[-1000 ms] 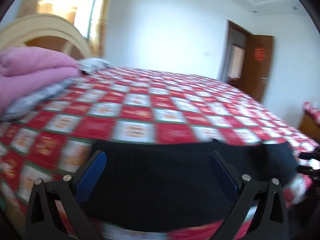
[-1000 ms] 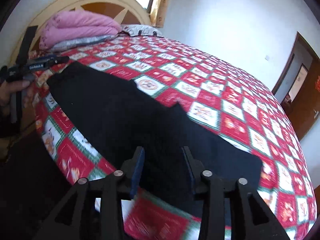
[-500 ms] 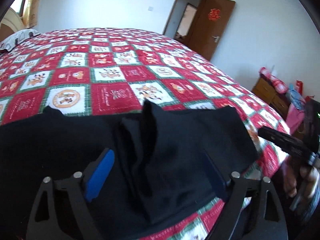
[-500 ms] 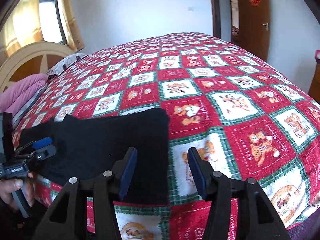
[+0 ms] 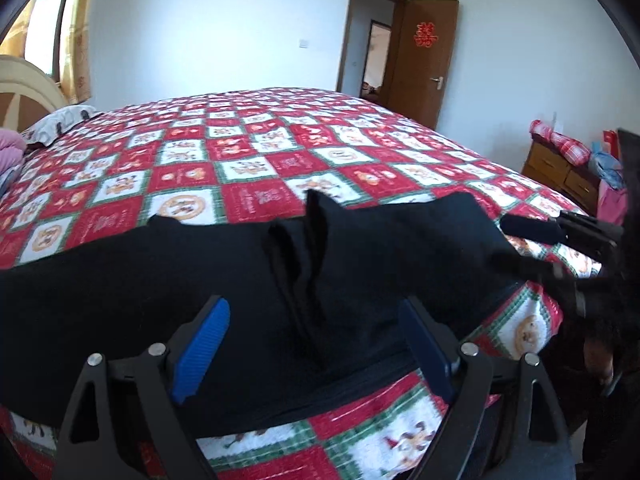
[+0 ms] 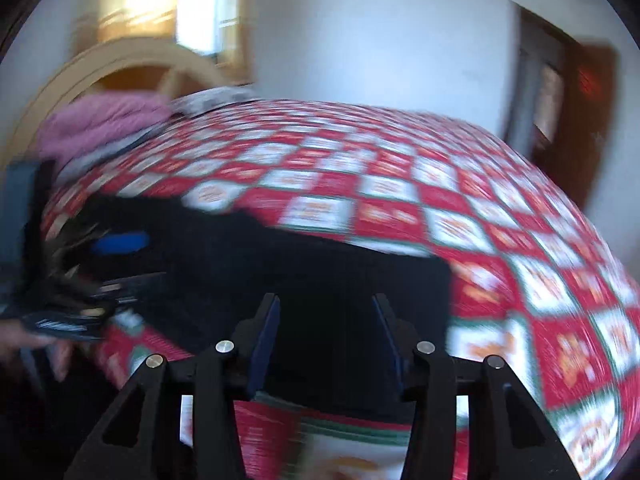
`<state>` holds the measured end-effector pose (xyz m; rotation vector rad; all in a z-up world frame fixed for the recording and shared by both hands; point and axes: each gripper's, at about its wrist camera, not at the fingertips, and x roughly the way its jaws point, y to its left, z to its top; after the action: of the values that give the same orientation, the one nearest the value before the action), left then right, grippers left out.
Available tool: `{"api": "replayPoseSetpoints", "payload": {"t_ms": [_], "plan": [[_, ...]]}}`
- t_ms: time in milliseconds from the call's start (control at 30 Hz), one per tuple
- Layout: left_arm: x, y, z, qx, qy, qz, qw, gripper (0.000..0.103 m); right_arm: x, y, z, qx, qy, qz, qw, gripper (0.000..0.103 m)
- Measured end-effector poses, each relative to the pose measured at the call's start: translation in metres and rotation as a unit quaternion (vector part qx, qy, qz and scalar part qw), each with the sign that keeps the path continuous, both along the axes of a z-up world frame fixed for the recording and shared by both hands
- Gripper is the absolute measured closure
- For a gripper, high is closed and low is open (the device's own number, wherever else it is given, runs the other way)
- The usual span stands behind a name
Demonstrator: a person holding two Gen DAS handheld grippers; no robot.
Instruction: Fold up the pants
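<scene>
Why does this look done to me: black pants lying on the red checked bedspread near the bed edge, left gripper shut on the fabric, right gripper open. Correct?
Not quite. The left gripper is open, not shut on the fabric: the left wrist view shows its blue fingers spread apart above the black pants, gripping nothing. The rest holds: the pants lie on the red checked bedspread near the edge, and the right gripper is open.

Ahead of the left gripper (image 5: 314,346), whose fingers stand wide apart, the black pants (image 5: 200,280) lie flat on the near edge of the bed (image 5: 280,152), with one raised fold just in front. Beyond the pants the quilt is bare up to the far edge. To the right of this gripper, close to the pants' end, the right gripper (image 5: 560,236) blocks the way. Far left, a pillow (image 5: 60,122) and a pink blanket (image 6: 104,124) stand by the headboard (image 6: 132,64).
</scene>
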<state>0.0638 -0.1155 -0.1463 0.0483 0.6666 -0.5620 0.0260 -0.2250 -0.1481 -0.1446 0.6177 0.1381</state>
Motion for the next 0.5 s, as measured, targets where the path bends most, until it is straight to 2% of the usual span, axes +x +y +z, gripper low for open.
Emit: {"api": "replayPoseSetpoints", "payload": {"t_ms": [133,300,333,367,433,467,500], "plan": [[0.008,0.030,0.001,-0.025,0.001,0.055,0.9982,0.014,0.010,0.058,-0.009,-0.044,0.009,0.078,0.996,0.062],[0.017,0.058,-0.007,-0.058,0.021,0.094,0.9936,0.013,0.044,0.089,-0.036,-0.063,0.046,0.086,0.993,0.062],[0.018,0.061,-0.010,-0.062,0.026,0.098,0.9929,0.013,0.050,0.092,-0.042,-0.066,0.054,0.080,0.993,0.065],[0.019,0.063,-0.013,-0.065,0.031,0.101,0.9923,0.013,0.054,0.092,-0.047,-0.061,0.063,0.081,0.993,0.075],[0.021,0.067,-0.018,-0.073,0.040,0.105,0.9910,0.013,0.058,0.089,-0.055,-0.045,0.079,0.085,0.992,0.083],[0.022,0.069,-0.019,-0.077,0.044,0.107,0.9903,0.013,0.057,0.086,-0.055,-0.040,0.079,0.085,0.992,0.095],[0.022,0.070,-0.020,-0.082,0.047,0.106,0.9898,0.013,0.056,0.084,-0.054,-0.033,0.082,0.088,0.992,0.097]]}}
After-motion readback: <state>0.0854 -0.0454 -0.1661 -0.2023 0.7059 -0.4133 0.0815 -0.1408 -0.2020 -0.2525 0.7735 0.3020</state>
